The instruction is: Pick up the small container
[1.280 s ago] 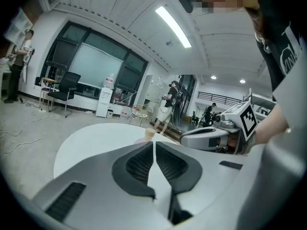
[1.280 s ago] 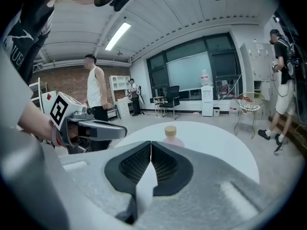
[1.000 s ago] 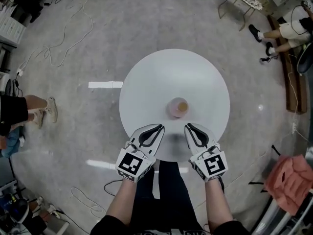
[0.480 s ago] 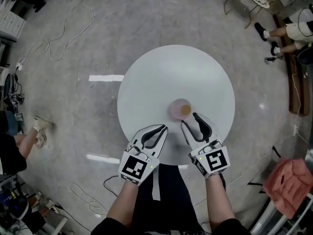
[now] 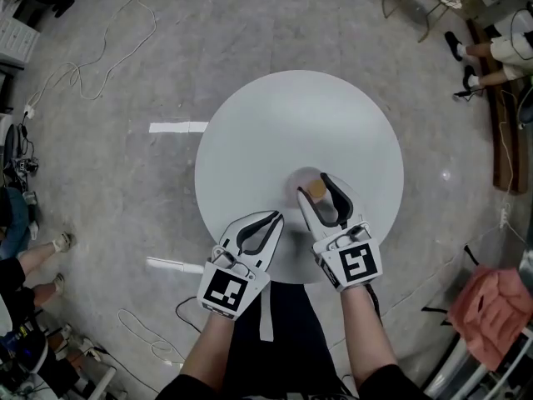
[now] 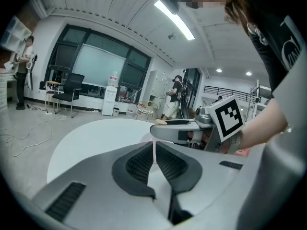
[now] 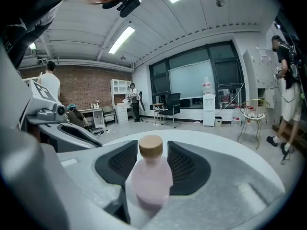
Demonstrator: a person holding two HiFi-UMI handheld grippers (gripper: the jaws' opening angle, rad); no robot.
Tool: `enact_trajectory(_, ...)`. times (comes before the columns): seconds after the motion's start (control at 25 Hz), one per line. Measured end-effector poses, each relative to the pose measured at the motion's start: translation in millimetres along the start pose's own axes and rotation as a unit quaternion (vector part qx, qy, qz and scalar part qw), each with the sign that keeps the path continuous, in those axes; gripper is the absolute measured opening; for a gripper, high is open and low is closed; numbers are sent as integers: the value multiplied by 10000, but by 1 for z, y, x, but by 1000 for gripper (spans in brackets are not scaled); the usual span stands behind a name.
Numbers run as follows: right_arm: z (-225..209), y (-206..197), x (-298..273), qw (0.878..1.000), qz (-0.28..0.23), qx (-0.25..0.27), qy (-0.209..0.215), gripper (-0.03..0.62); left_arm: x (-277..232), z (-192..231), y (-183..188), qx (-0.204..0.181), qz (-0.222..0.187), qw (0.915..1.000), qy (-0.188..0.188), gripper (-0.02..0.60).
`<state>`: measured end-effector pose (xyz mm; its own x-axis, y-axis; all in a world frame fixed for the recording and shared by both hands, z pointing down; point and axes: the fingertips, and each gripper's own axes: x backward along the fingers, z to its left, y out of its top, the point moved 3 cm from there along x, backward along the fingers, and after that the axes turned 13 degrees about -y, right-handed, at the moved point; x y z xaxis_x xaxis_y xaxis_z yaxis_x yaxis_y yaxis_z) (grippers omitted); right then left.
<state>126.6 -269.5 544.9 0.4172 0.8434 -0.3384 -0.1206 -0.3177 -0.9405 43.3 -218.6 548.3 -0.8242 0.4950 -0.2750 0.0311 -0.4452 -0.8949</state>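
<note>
A grey floor (image 5: pixel 125 190) is spreading out beneath everything, with loose cables (image 5: pixel 92 73) trailing across it. A round white bench (image 5: pixel 283 123) is standing in the middle of the floor, and the person is reaching over its near edge with both forearms.

The left gripper (image 5: pixel 273 217) is hovering over the near-left part of the bench, well apart from the container. Its own view shows its fingers (image 6: pixel 139 162) sitting almost together, with only a thin slit between the ribbed pads, and they are holding nothing.

The right gripper (image 5: pixel 316 192) is reaching further in, towards the bench's middle. Its fingers (image 7: pixel 120 164) are standing apart, one on each side of the small container (image 5: pixel 311 185). I cannot tell whether the pads are touching the container.

The small container is a pale pink bottle. It is standing upright on the bench just right of centre, between the right fingers. Its round tan cap (image 7: pixel 150 146) is rising level with the fingertips in the right gripper view.
</note>
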Motion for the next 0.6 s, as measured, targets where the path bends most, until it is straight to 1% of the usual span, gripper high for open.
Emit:
enact_trajectory(0.24,2,-5,-9,9998,-24,153,-120,179,2,-2,1,-22,-38,10000,-22,20)
enact_trajectory(0.6,2,-5,-13,9987,-283,277,-316,179,3,1,0,27,-92,10000,1,20)
